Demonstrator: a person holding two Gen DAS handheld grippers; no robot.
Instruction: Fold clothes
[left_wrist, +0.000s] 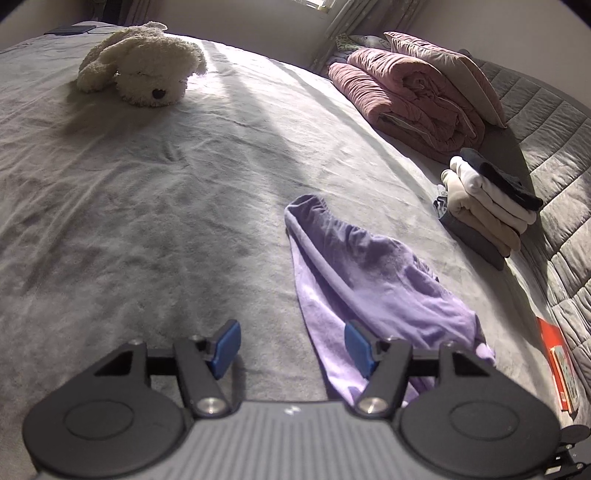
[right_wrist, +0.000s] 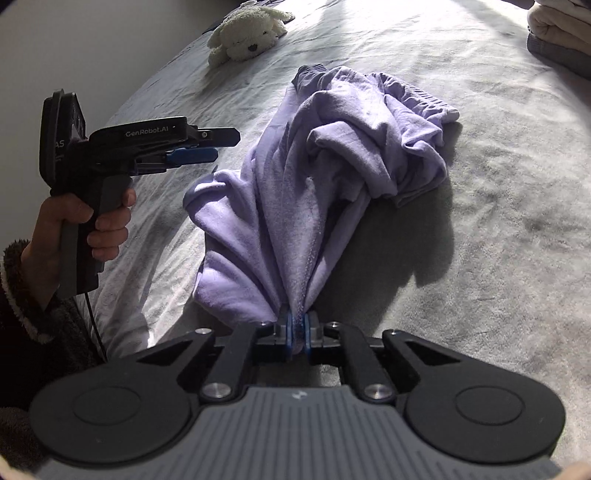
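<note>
Nearby, plush dog (left_wrist: 144, 66), folded stack (left_wrist: 487, 206).

Both wrist cams low over bed (left_wrist: 129, 206), sharing purple garment (right_wrist: 295, 177).

- Left gripper (right_wrist: 207, 146): black body, blue finger pads, white "GenRobot.AI" lettering, thin black cable.
- Right gripper (right_wrist: 298, 332): black arms, silver screws, ribbed grey base.
- Bare left hand (right_wrist: 85, 221), dark fuzzy sleeve (right_wrist: 22, 295).

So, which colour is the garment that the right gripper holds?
Plain lilac garment, clearest in the right wrist view, pinched by the right gripper.
</note>
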